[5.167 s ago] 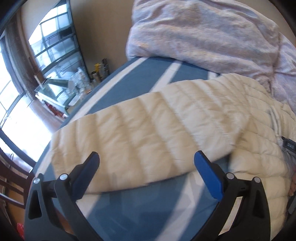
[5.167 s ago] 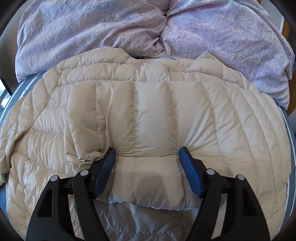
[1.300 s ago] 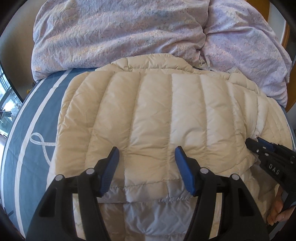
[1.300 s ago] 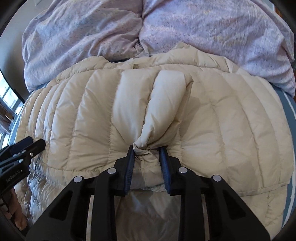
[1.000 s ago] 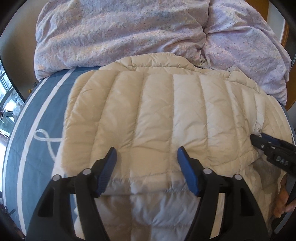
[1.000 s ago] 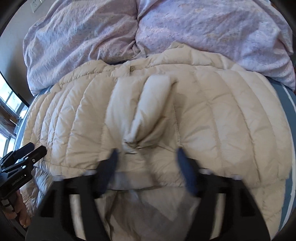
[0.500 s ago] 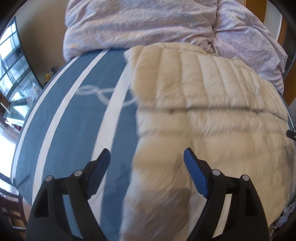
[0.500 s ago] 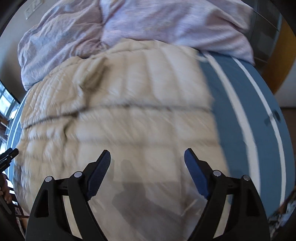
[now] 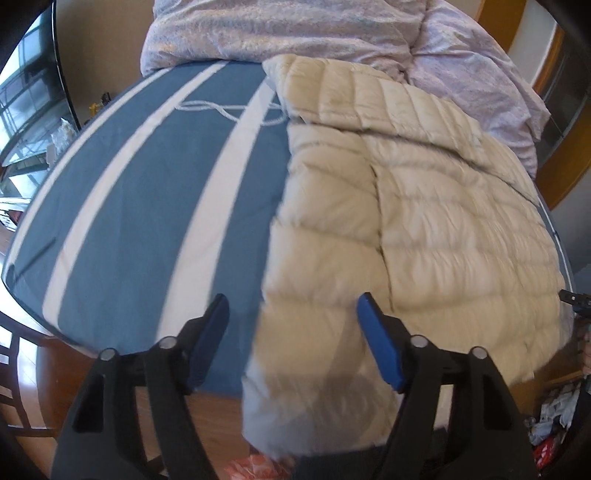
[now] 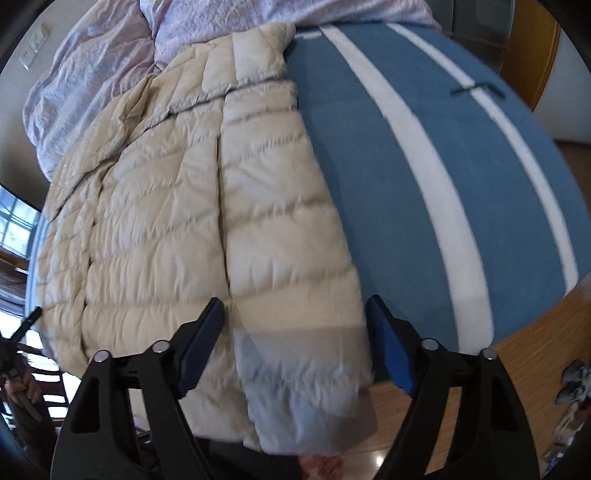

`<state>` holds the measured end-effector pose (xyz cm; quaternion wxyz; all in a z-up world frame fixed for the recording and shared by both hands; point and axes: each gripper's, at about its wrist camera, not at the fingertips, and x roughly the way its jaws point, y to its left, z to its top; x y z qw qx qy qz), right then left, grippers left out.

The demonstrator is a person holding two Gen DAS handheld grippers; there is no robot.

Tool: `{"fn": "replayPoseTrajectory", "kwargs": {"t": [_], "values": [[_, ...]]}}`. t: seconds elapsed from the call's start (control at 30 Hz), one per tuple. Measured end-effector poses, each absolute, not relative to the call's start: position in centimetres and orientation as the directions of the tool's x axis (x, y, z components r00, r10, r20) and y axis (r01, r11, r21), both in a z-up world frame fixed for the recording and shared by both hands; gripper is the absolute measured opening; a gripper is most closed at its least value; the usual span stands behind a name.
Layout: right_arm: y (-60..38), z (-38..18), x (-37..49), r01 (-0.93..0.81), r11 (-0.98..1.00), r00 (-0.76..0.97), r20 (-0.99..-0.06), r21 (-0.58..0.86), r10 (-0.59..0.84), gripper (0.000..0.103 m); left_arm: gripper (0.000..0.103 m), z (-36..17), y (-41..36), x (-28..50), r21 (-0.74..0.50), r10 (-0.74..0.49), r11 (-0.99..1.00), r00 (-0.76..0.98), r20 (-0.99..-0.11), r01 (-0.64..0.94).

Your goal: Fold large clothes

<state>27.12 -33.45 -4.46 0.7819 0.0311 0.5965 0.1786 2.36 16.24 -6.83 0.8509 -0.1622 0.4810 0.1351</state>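
A cream puffer jacket (image 9: 424, 221) lies folded on the blue striped bed cover (image 9: 147, 203), its near hem hanging over the bed's front edge. My left gripper (image 9: 295, 332) hovers over the jacket's near left corner; its jaws are closing, with the hem between them and the pads off the cloth. In the right wrist view the jacket (image 10: 166, 221) fills the left half. My right gripper (image 10: 295, 343) straddles its near right corner, jaws closing, pads clear of the fabric. The right gripper's tip (image 9: 572, 297) shows at the left view's right edge.
A crumpled lilac duvet (image 9: 295, 29) is piled at the bed's far end, touching the jacket's collar. Wooden floor (image 10: 461, 387) lies below the bed's front edge, with clutter (image 9: 554, 424) at the right and a dark chair (image 9: 14, 369) at the left.
The right gripper let go of the pinched fold in the jacket's middle. Both grippers then slid apart, the left to the jacket's left corner and the right to its right corner.
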Motion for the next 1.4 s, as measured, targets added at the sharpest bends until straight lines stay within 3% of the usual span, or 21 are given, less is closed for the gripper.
{"fn": "replayPoseTrajectory", "kwargs": {"t": [0.13,0.5,0.6,0.7,0.83,1.4], "values": [[-33.7,-4.2,25.6,-0.264,0.909,0.199,-0.904,0.323,0.379,0.068,0.055,-7.4,15.4,0.9,-0.196,0.018,0.907,0.501,-0.865,-0.372],[-35.5,-4.7,23.9,-0.247,0.836,0.116,-0.842,0.490,0.527,0.040,0.043,-7.7,14.3,-1.3,-0.251,-0.028,0.892,0.508,-0.861,-0.376],[-36.1,-5.1,23.8,-0.236,0.824,0.101,-0.831,0.515,0.548,0.019,0.027,-7.7,14.2,-1.3,-0.271,-0.045,0.886,0.512,-0.858,-0.376],[-35.9,-4.9,23.8,-0.238,0.823,0.114,-0.826,0.516,0.551,0.011,0.013,-7.5,14.2,-1.2,-0.277,-0.046,0.884,0.519,-0.854,-0.377],[-35.4,-3.7,24.2,-0.264,0.834,0.157,-0.831,0.485,0.533,0.009,0.006,-6.4,14.3,-0.9,-0.264,-0.025,0.888,0.533,-0.846,-0.376],[-30.6,3.3,30.2,-0.342,0.851,0.347,-0.789,0.398,0.508,0.008,0.004,2.5,16.0,5.0,-0.138,0.178,0.902,0.644,-0.744,-0.409]]}}
